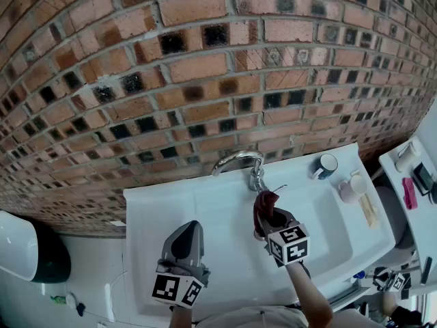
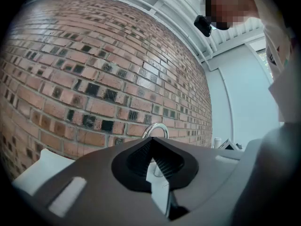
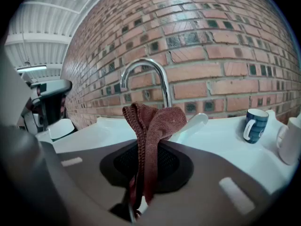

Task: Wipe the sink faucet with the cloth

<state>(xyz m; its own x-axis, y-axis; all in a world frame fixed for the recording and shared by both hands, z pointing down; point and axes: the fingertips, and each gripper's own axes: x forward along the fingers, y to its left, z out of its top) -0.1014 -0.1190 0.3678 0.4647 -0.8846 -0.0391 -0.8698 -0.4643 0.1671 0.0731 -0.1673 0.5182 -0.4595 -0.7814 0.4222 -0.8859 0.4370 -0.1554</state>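
Note:
A chrome gooseneck faucet (image 1: 237, 160) rises at the back of the white sink (image 1: 157, 210). My right gripper (image 1: 266, 217) is shut on a reddish-brown cloth (image 1: 264, 205), held just in front of the faucet's base. In the right gripper view the cloth (image 3: 153, 126) bunches up from the shut jaws (image 3: 143, 161), with the faucet (image 3: 150, 69) and its white lever (image 3: 195, 124) close behind. My left gripper (image 1: 189, 227) hovers over the basin's left part, shut and holding nothing. In the left gripper view (image 2: 153, 147), the faucet's arch (image 2: 155, 130) shows over the jaws.
A blue mug (image 1: 326, 165) and a white cup (image 1: 353, 188) stand on the sink's right rim. A brick wall (image 1: 205, 67) runs close behind the faucet. A white shelf (image 1: 410, 176) with small items is at the far right, a dark bin (image 1: 41, 258) at the left.

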